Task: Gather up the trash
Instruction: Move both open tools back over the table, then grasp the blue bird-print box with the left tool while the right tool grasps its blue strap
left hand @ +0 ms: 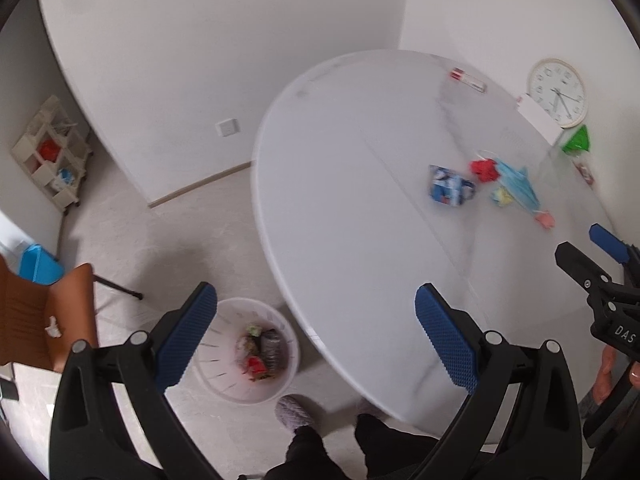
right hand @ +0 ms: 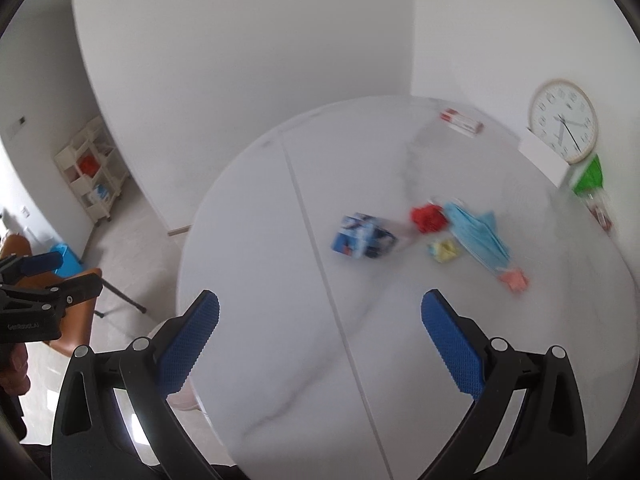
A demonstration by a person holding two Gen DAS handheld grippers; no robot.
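Trash lies on the white marble table (right hand: 280, 320): a crushed blue-and-white carton (right hand: 362, 237) (left hand: 450, 186), a red crumpled scrap (right hand: 428, 218) (left hand: 485, 169), a blue face mask (right hand: 478, 236) (left hand: 518, 182), a yellow wad (right hand: 444, 250) (left hand: 502, 196) and a pink scrap (right hand: 515, 279) (left hand: 545, 219). A white bin (left hand: 248, 350) on the floor left of the table holds several pieces of trash. My left gripper (left hand: 316, 340) hangs open over the table's edge beside the bin. My right gripper (right hand: 320, 340) is open above the near table, short of the trash, holding nothing.
A wall clock (right hand: 562, 120) leans at the table's far right beside a white box (right hand: 542, 156), a green packet (right hand: 588, 174) and a red-and-white tube (right hand: 460, 120). A brown chair (left hand: 44, 316) stands at left, a cream shelf cart (left hand: 50, 152) in the corner. A person's slippered foot (left hand: 294, 416) is near the bin.
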